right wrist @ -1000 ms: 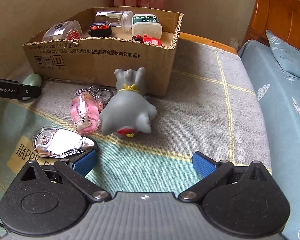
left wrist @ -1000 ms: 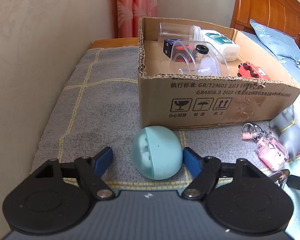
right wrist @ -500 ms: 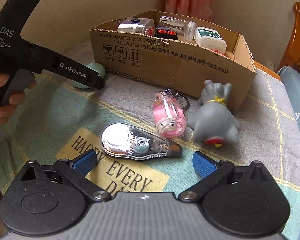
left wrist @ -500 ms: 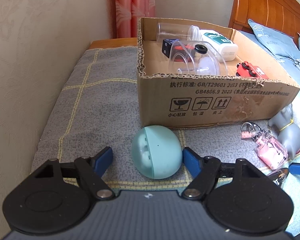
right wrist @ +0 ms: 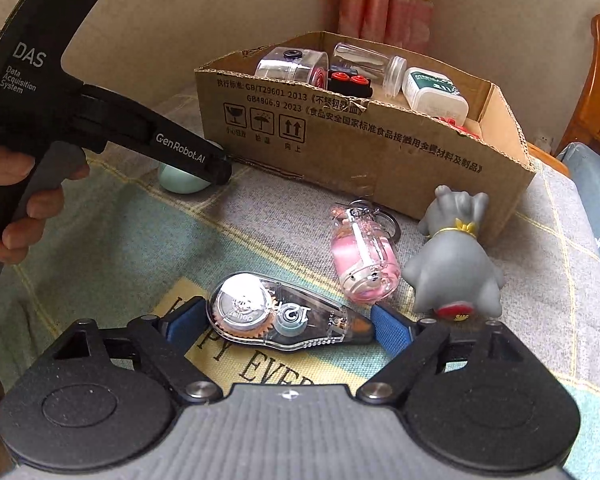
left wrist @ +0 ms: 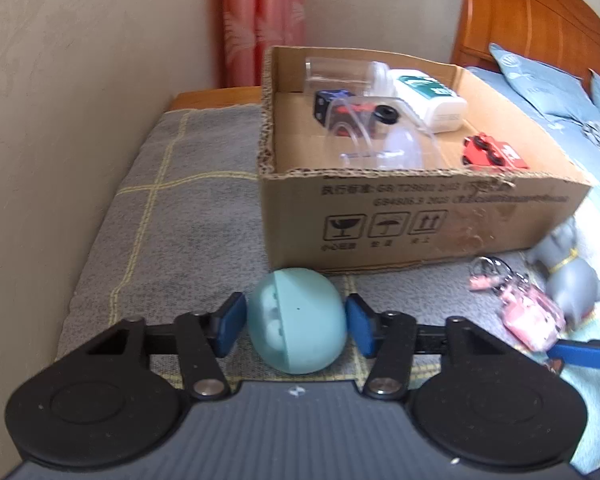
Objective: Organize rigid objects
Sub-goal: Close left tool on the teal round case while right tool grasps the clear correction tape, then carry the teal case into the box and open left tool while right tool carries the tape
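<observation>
A round teal earbud case [left wrist: 298, 320] lies on the grey blanket just in front of the cardboard box [left wrist: 420, 216]. My left gripper [left wrist: 296, 322] has closed its blue pads onto both sides of the case; it also shows in the right wrist view [right wrist: 182, 180]. A clear correction-tape dispenser [right wrist: 284, 316] lies between the blue pads of my right gripper [right wrist: 286, 324], which touch or nearly touch its two ends. A pink keychain [right wrist: 362, 264] and a grey elephant figure [right wrist: 454, 272] lie beside it.
The box holds a clear tape dispenser [left wrist: 376, 136], a clear jar [left wrist: 340, 74], a white-green box [left wrist: 430, 98], a black cube [left wrist: 328, 102] and a red toy car [left wrist: 494, 154]. A wall runs along the left; a wooden headboard [left wrist: 540, 36] stands at the back right.
My left gripper's pads have closed in onto the teal case. My right gripper has swung left onto the correction tape and narrowed around it.
</observation>
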Demonstrator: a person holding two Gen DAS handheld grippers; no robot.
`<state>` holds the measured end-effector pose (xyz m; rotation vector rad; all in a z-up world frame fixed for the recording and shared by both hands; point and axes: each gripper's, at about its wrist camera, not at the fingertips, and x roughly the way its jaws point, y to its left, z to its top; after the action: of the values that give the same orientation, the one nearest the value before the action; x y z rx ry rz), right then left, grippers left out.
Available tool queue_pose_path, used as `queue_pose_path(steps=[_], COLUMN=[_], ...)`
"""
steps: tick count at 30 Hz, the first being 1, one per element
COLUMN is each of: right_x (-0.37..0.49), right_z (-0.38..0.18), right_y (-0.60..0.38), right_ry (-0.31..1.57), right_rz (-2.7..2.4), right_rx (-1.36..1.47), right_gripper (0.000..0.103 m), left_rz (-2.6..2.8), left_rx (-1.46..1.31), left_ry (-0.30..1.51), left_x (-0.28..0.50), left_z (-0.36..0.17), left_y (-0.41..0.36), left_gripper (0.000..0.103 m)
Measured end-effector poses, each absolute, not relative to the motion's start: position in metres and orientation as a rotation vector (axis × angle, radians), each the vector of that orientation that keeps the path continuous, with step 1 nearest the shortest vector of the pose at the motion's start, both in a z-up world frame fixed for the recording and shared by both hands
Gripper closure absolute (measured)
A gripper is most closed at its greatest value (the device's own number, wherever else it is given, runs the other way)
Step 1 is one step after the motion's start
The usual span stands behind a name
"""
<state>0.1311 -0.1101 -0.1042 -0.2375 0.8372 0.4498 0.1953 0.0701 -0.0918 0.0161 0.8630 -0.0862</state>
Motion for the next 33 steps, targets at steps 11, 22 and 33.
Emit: queue_pose_path(steps=[11, 22, 33], right_x=[0.124, 0.124, 0.120], right_z=[-0.103, -0.105, -0.102], right_y=[-0.137, -0.136, -0.134], right_ry=[0.845, 0.849, 0.934], right_rz=[0.436, 0.414, 0.373], right_rx=[-0.283, -0.251, -0.214], right_gripper=[0.012, 0.011, 0.003], left_rz=[-0.329, -0.194, -0.189], left_rx=[0.123, 0.087, 0.085], left_ry=[0.872, 0.894, 0.896], left_x=[0.157, 0.149, 0.150], left_z=[-0.091, -0.091, -0.091], left_y=[0.050, 0.035, 0.035], left_gripper=[0.050, 0.050, 0.050])
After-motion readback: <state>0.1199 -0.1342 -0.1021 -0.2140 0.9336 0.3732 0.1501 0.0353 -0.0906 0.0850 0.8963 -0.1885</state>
